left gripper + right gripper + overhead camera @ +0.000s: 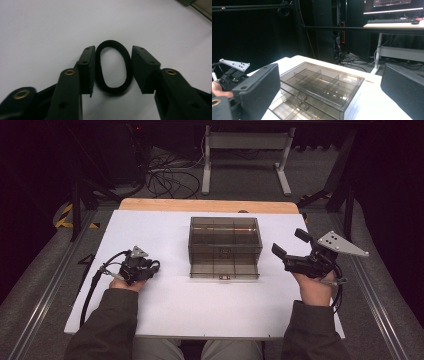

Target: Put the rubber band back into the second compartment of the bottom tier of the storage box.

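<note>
A smoky clear plastic drawer box [225,247] with divided compartments stands at the middle of the white table [175,305]. Left of it, my left gripper [145,266] rests low on the table. In the left gripper view a black elastic ring [111,42] lies flat between the jaws of the left gripper [113,67], and both pads touch its sides and press it into an oval. Right of the box, my right gripper [289,242] is held above the table, open, pointing at the box [322,85]. Nothing sits between the wide-apart jaws of the right gripper [329,87].
A wooden strip [207,205] runs along the table's far edge. Beyond it are white desk legs [245,150] and cables [170,175] on the floor. In the right gripper view a desk with a keyboard [389,21] stands further off.
</note>
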Action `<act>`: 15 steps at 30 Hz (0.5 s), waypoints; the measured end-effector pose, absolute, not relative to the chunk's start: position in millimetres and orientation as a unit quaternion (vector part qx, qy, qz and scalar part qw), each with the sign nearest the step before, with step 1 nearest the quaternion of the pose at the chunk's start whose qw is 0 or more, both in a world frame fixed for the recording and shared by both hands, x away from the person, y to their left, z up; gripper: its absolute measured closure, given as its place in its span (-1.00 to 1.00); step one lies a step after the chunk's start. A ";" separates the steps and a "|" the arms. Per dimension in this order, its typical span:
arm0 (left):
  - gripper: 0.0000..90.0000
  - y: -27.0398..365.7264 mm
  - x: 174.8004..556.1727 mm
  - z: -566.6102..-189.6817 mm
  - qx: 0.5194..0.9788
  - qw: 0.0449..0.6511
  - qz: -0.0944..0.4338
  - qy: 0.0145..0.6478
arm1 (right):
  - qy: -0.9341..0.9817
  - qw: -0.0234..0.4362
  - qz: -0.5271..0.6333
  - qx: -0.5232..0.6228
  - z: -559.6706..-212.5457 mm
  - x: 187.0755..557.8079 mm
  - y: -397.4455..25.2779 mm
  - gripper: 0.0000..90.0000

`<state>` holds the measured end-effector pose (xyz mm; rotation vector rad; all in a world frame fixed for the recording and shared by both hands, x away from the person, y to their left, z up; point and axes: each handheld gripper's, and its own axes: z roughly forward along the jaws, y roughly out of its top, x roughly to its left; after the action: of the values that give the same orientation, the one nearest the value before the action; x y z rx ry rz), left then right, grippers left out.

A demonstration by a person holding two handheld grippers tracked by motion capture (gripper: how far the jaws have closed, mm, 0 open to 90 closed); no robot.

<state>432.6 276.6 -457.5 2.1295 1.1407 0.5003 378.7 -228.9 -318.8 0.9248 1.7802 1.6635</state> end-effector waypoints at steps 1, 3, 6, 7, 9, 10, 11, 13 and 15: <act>0.41 276.3 432.3 -457.5 0.816 0.331 0.191 0.434 | 0.659 0.264 0.615 0.342 -318.8 378.8 -228.8 -0.93; 0.52 275.2 431.3 -457.6 0.817 0.332 0.191 0.431 | 0.660 0.264 0.615 0.342 -318.8 378.8 -228.4 -0.93; 0.74 274.1 430.5 -457.8 0.819 0.333 0.192 0.426 | 0.660 0.263 0.615 0.342 -319.0 379.1 -228.3 -0.93; 0.79 273.7 430.2 -457.9 0.820 0.333 0.192 0.425 | 0.660 0.263 0.614 0.343 -319.1 379.2 -228.4 -0.93; 0.83 273.3 429.9 -457.8 0.821 0.332 0.194 0.423 | 0.660 0.263 0.614 0.344 -319.2 379.2 -228.5 -0.93; 0.83 273.0 429.7 -457.9 0.821 0.332 0.193 0.423 | 0.660 0.263 0.614 0.344 -319.2 379.2 -228.6 -0.93; 0.83 272.8 429.6 -457.9 0.821 0.332 0.195 0.422 | 0.660 0.263 0.614 0.344 -319.2 379.1 -228.6 -0.93; 0.85 272.3 429.6 -457.6 0.823 0.329 0.202 0.416 | 0.660 0.263 0.614 0.344 -319.2 379.1 -228.6 -0.93; 0.85 271.1 428.6 -457.2 0.824 0.327 0.205 0.415 | 0.660 0.263 0.614 0.344 -319.2 379.2 -228.6 -0.93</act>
<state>428.6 271.1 -457.2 2.1581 1.0857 0.5366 379.2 -228.6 -319.2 0.9309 1.7852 1.6605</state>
